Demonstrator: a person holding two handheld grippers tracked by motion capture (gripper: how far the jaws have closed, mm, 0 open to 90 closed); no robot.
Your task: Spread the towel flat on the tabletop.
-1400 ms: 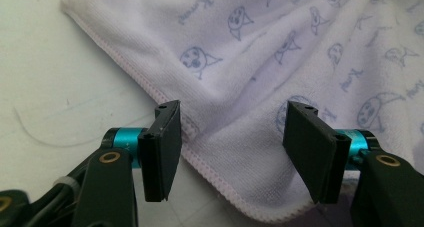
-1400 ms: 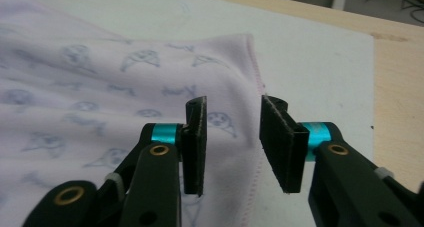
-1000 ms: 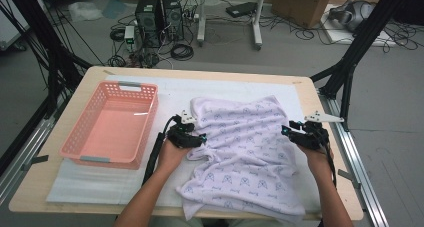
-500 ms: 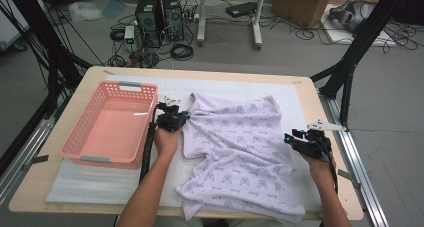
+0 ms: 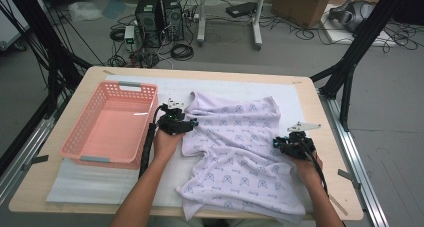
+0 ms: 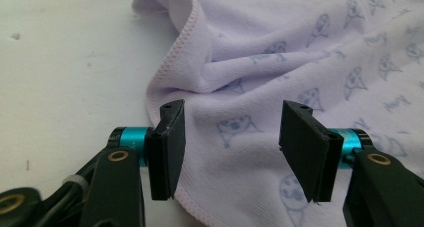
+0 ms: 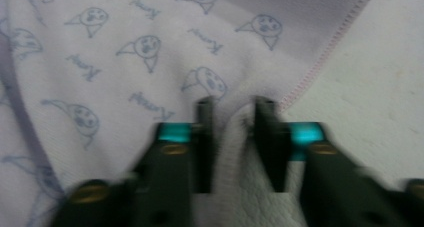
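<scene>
A lilac towel point(image 5: 240, 152) printed with small blue faces lies rumpled on the white mat, its near end at the table's front edge. My left gripper point(image 5: 187, 123) is at the towel's left hem, far end. In the left gripper view it point(image 6: 230, 137) is open, its jaws standing wide apart just above the towel point(image 6: 300, 62) and its stitched hem. My right gripper point(image 5: 278, 143) is at the towel's right edge. In the right gripper view it point(image 7: 234, 137) is shut on a raised fold of towel point(image 7: 125, 52) beside the pink-stitched hem.
A pink plastic basket point(image 5: 70, 148) stands empty at the left of the table, close to my left hand. A white mat point(image 5: 100, 182) covers most of the wooden tabletop point(image 5: 325, 122). Black frame legs and cables stand beyond the table.
My left gripper has moved away from me along the towel's left edge. My right gripper has drawn nearer to me along the right side. The towel lies more spread out.
</scene>
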